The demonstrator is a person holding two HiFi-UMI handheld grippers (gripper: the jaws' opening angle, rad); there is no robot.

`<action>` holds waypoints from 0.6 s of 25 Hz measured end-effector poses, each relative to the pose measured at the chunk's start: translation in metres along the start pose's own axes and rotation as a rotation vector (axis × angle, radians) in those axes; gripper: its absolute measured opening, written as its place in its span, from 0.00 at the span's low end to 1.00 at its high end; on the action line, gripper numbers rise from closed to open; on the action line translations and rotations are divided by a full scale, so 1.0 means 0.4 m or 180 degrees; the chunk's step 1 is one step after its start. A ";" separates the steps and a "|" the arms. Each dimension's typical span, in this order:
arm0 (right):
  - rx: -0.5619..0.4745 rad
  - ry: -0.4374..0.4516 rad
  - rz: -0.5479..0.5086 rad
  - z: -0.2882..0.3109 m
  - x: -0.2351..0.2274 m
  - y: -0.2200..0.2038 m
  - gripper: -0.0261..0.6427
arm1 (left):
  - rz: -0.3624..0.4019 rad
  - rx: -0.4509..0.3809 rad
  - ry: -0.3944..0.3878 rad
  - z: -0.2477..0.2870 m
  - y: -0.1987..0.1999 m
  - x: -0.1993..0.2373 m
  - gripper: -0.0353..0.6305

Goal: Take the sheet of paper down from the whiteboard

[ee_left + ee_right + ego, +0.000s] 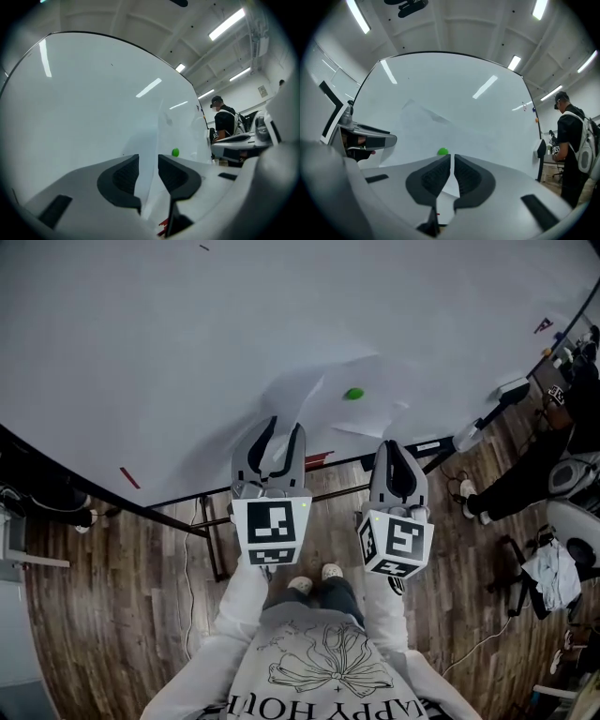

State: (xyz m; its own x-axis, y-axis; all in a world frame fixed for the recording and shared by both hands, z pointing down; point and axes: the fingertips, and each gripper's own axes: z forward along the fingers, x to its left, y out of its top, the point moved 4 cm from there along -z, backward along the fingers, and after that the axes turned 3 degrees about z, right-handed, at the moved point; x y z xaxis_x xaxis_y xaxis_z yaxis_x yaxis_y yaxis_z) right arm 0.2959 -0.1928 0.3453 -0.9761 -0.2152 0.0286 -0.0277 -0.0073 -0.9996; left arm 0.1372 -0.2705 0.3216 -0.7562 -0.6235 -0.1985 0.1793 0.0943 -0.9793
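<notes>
Sheet of paper (323, 407) hangs on the whiteboard (141, 343) just ahead, green magnet (353, 394) holding it. My right gripper (390, 446) pinches its lower edge; left gripper (285, 429) gapes wide. Pulling free remains.

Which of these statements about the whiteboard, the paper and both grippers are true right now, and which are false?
1. A green magnet pins the sheet of paper to the whiteboard. True.
2. The left gripper has its jaws shut. False: they stand apart.
3. The right gripper has its jaws together. True.
4. The sheet of paper lies on the floor. False: it hangs on the whiteboard.
5. The magnet is red. False: it is green.
</notes>
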 end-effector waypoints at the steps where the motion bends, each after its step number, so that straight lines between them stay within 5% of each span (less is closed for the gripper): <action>1: -0.0014 0.0058 -0.0008 0.012 -0.005 0.005 0.05 | 0.0000 0.0003 0.0027 0.006 0.004 -0.002 0.22; 15: -0.0091 0.0958 -0.0150 0.171 -0.002 0.026 0.20 | 0.0019 0.0143 0.0538 0.060 0.016 -0.013 0.19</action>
State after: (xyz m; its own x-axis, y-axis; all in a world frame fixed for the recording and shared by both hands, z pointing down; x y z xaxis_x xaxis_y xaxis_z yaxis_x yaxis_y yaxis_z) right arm 0.3111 -0.2594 0.3351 -0.9935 0.0839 0.0776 -0.0764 0.0181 -0.9969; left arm 0.1575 -0.2854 0.3175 -0.8494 -0.4833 -0.2121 0.2092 0.0606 -0.9760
